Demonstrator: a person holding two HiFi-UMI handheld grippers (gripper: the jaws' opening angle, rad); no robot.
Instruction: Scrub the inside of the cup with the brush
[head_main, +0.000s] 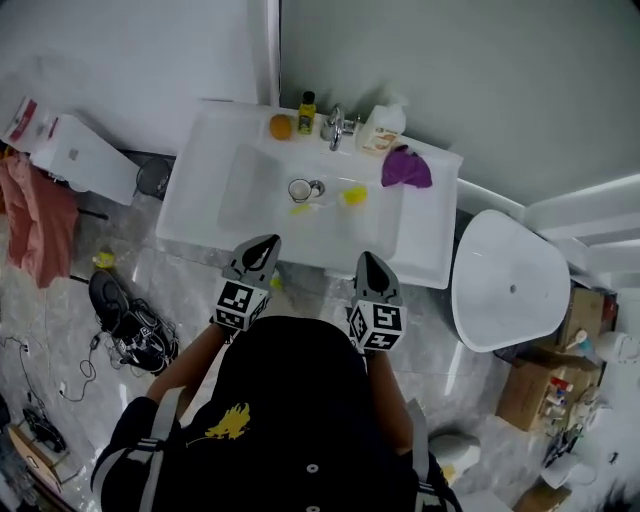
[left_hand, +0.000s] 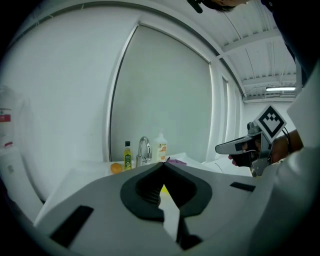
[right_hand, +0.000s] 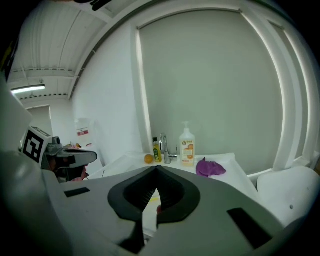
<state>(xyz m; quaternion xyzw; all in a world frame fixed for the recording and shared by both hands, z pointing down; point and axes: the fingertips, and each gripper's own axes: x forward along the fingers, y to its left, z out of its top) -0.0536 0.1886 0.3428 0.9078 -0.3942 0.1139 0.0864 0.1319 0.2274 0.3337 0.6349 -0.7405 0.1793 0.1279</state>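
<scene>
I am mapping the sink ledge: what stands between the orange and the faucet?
A small yellow bottle stands between the orange and the faucet; the head view shows it clearly.

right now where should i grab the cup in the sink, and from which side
Probably its rim wall, from above on the near side: the cup seems to stand mouth-up in the sink, with the tap behind it.
</scene>
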